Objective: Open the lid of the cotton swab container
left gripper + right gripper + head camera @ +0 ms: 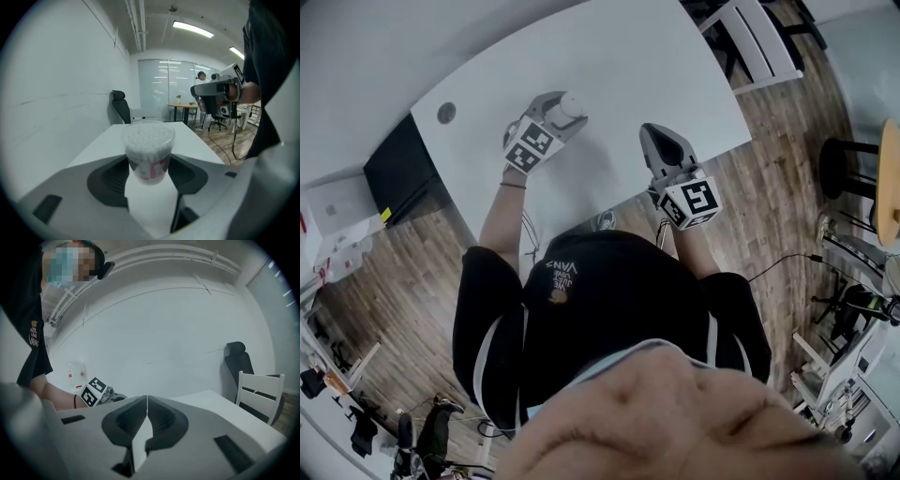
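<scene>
The cotton swab container (149, 149) is a clear round tub packed with white swabs, with red print on its side. My left gripper (149, 169) is shut on its lower part and holds it upright above the white table (609, 56). From the head view the container (570, 108) shows as a white round top at the left gripper's (551, 120) tip. Whether a lid sits on it I cannot tell. My right gripper (146, 401) is shut with nothing in it; it hovers to the right (651, 133), apart from the container (76, 373).
A white chair (759, 37) stands at the table's far right corner and a black cabinet (398, 173) at its left end. The table has a round cable hole (446, 112). A stool (848, 169) and cables lie on the wooden floor to the right.
</scene>
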The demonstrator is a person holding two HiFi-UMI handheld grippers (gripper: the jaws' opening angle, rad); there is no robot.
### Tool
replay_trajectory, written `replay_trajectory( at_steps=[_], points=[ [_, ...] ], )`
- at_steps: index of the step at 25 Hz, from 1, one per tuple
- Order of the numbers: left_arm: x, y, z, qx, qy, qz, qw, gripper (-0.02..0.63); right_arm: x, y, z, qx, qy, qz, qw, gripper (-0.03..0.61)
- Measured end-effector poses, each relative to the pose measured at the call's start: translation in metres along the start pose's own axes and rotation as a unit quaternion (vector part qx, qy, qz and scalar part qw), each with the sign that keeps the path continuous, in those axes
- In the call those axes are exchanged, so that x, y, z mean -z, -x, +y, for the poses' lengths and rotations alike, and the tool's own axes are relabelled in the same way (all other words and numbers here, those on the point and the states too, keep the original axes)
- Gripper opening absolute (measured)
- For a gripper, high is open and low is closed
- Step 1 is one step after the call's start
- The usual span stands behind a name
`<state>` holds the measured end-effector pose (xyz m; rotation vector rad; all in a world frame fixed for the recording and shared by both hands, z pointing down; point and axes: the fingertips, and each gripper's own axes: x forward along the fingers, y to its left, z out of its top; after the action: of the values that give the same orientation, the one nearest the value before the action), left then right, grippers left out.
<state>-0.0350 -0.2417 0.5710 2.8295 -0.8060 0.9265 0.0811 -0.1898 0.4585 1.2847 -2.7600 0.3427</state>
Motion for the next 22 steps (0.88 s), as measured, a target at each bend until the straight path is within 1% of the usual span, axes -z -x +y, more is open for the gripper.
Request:
replay_trajectory(
  at_steps=[7, 10, 15, 22],
  points=[
    [-0.020, 0.042, -0.016, -0.024, -0.010, 0.019, 0.9995, 0.265, -0.028, 0.002, 0.031, -0.045, 0.015, -0.031, 0.998, 0.012],
    [-0.027, 0.055, -0.027, -0.033, -0.014, 0.020, 0.9992, 0.265, -0.034, 0.002, 0.046, -0.067, 0.023, -0.040, 0.997, 0.012],
    [-0.028, 0.076, -0.040, -0.050, -0.014, 0.037, 0.9980, 0.265, -0.046, 0.002, 0.070, -0.102, 0.045, -0.051, 0.993, 0.012],
    [-0.041, 0.093, -0.057, -0.064, -0.023, 0.043, 0.9968, 0.265, -0.058, 0.005, 0.097, -0.140, 0.064, -0.067, 0.986, 0.012]
  ],
)
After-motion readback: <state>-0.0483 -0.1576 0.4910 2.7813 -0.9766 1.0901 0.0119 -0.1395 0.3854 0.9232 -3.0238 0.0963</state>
